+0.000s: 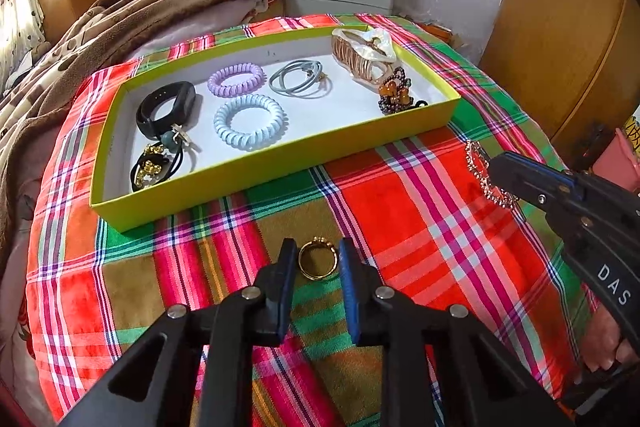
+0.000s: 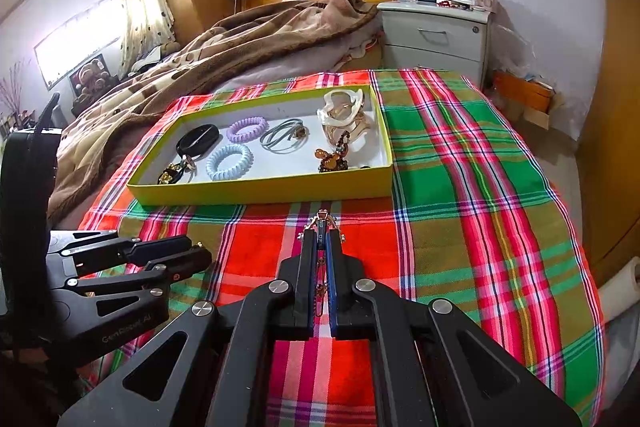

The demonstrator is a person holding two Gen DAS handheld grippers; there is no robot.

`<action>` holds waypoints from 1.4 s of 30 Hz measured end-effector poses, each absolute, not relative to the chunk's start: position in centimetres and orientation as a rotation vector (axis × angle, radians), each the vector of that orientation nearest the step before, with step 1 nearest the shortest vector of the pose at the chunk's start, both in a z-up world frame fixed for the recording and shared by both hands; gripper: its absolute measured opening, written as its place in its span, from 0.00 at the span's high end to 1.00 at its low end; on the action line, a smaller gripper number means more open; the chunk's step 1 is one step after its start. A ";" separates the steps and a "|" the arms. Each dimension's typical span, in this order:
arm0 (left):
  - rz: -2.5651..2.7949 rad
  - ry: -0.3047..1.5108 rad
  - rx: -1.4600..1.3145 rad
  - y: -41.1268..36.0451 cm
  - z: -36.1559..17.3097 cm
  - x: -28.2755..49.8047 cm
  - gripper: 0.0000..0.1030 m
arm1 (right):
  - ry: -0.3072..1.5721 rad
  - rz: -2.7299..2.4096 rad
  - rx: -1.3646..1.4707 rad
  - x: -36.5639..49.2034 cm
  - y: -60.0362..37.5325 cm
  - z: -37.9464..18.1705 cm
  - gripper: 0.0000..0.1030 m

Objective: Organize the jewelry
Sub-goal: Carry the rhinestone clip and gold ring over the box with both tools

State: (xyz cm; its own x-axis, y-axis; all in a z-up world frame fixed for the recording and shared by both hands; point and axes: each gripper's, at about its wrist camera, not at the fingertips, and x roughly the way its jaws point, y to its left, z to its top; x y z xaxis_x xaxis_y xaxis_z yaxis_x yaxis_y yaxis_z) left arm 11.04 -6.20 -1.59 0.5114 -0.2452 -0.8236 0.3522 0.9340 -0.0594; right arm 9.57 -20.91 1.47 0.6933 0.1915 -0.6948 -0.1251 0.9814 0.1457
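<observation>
On plaid cloth (image 1: 420, 227), left claw (image 1: 318, 259) brackets gold ring (image 1: 318, 261).

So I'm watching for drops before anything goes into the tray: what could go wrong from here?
1. The gold ring lies flat on soft plaid cloth between the left hand-held gripper fingers, which don't visibly press it; closing could snag fabric or flick it away.
2. The right hand-held gripper pinches a thin rhinestone bracelet that hangs loose over the cloth; it might slip out on the way to the yellow tray.

Gold ring (image 1: 318, 259) lies flat on plaid cloth (image 1: 420, 227) — rhinestone bracelet (image 1: 486, 175) raised.
</observation>
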 end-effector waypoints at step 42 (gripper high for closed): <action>-0.302 0.904 0.002 -1.8 1.1 17.6 0.78 | 0.825 0.302 0.083 20.3 -17.1 1.6 0.96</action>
State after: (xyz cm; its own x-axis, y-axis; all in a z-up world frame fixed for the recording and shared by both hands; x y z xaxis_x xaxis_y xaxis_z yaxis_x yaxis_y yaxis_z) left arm 17.60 -1.76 1.09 0.5793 -0.2573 -0.7735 0.2587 0.9578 -0.1249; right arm 20.27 -17.05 1.65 0.6382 0.2966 -0.7104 -0.2323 0.9540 0.1896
